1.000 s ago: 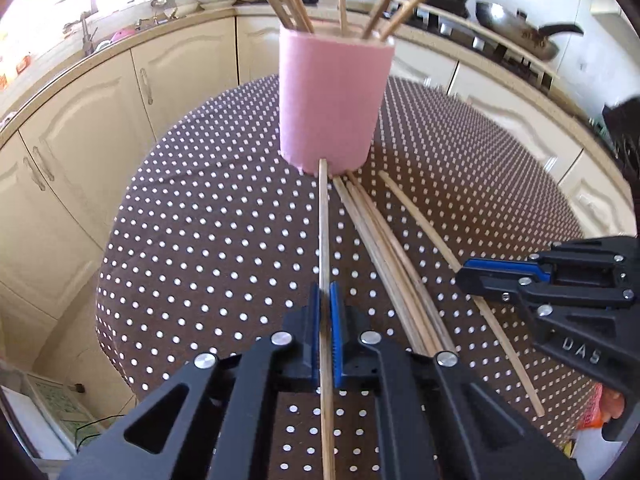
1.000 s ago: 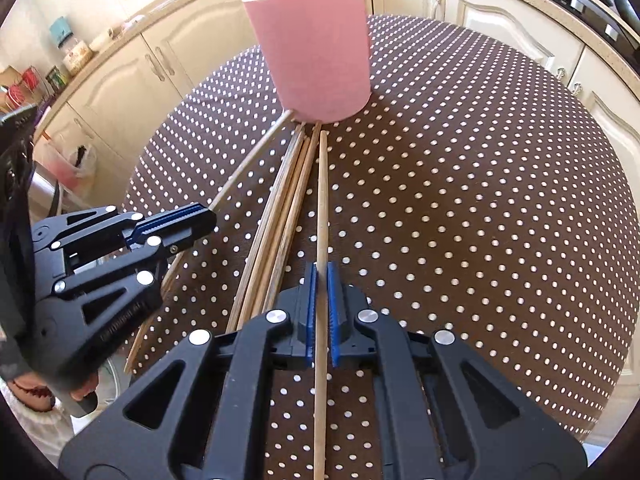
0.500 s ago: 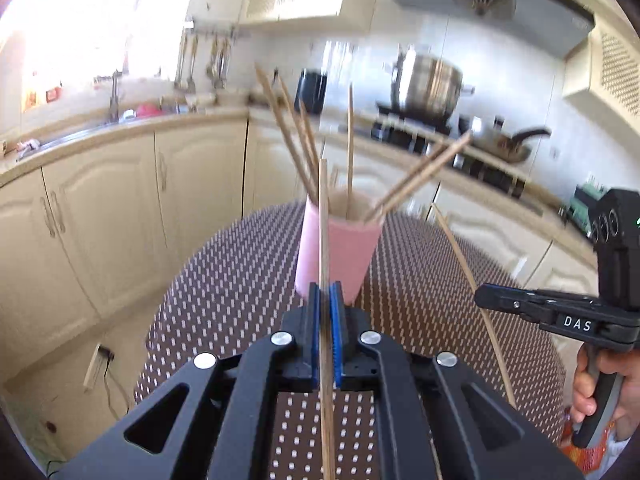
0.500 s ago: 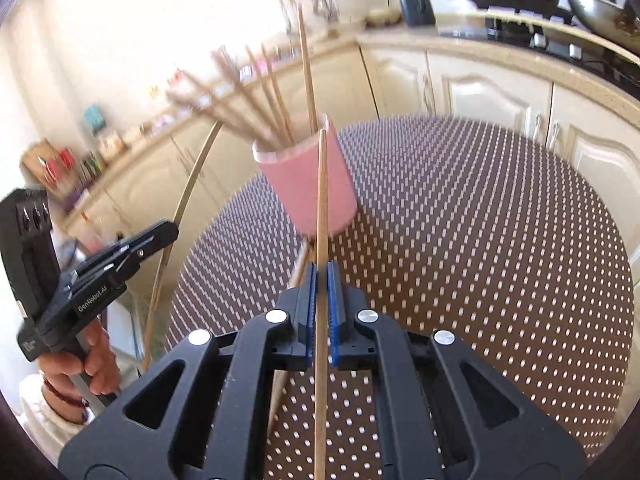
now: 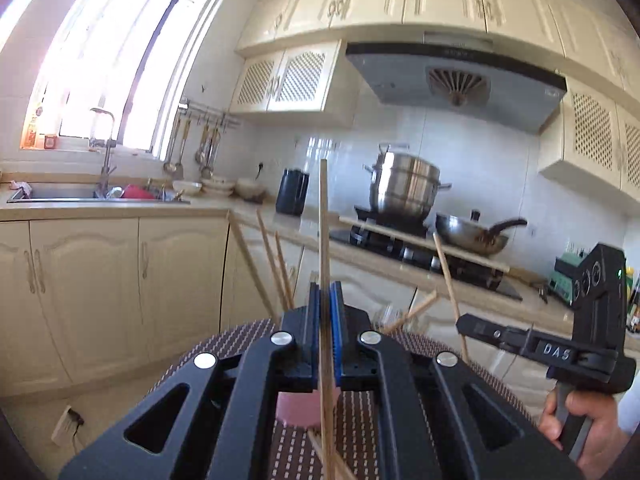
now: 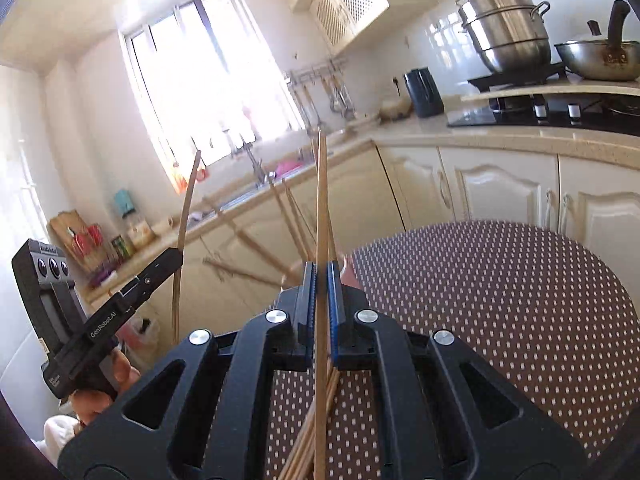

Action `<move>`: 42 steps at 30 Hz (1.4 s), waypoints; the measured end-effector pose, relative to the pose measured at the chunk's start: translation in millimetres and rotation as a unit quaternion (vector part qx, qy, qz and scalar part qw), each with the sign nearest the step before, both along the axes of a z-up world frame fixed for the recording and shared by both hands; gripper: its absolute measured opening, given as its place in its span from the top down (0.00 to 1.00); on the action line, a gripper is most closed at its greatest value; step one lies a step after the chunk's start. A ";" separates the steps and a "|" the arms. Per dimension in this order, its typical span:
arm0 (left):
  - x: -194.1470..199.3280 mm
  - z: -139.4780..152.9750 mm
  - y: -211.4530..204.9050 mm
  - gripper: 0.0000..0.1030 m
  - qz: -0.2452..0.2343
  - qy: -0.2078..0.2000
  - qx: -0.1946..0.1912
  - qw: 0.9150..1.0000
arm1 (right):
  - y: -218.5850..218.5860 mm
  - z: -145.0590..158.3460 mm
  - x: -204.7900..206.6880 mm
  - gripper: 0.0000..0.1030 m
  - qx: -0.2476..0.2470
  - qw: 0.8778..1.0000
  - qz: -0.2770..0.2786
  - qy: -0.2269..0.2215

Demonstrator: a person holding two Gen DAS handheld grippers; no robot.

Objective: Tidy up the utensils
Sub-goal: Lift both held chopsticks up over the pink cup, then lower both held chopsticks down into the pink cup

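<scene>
Rising off the dotted brown counter [image 6: 520, 300], each claw, left claw [image 5: 325, 320] and right claw [image 6: 321, 300], now clamps one thin wooden chopstick [image 5: 323, 216] upright at frame centre, ready for the pink cylindrical holder [image 5: 298, 410] below.

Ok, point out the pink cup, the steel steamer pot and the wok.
pink cup [image 5: 298, 410], left wrist view, lower wall under the gripper.
steel steamer pot [image 6: 506, 36], right wrist view, middle tier.
wok [image 5: 472, 234], left wrist view, bowl.
</scene>
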State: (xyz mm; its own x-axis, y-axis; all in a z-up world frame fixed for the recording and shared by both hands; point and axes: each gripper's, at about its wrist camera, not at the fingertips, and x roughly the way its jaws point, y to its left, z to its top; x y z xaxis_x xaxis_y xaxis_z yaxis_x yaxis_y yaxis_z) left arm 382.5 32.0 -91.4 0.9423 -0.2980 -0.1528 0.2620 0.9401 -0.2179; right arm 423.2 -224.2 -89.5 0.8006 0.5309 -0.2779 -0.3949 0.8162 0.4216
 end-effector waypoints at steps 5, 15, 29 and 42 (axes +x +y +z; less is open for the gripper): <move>23.6 14.2 -3.2 0.95 0.006 -0.048 -0.032 0.998 | -1.7 13.3 27.8 0.94 0.026 0.999 -0.003 -0.043; 82.1 10.6 -7.3 0.95 0.018 -0.085 -0.075 0.993 | 8.9 27.4 76.6 0.94 0.043 0.992 -0.008 -0.120; 113.6 -0.1 -24.1 0.95 0.045 -0.130 -0.041 0.990 | 30.3 13.0 111.8 0.94 0.062 0.987 0.024 -0.147; 122.6 -19.6 -29.5 0.95 0.048 -0.106 -0.021 0.993 | 38.8 -3.9 110.2 0.94 0.040 0.989 0.043 -0.136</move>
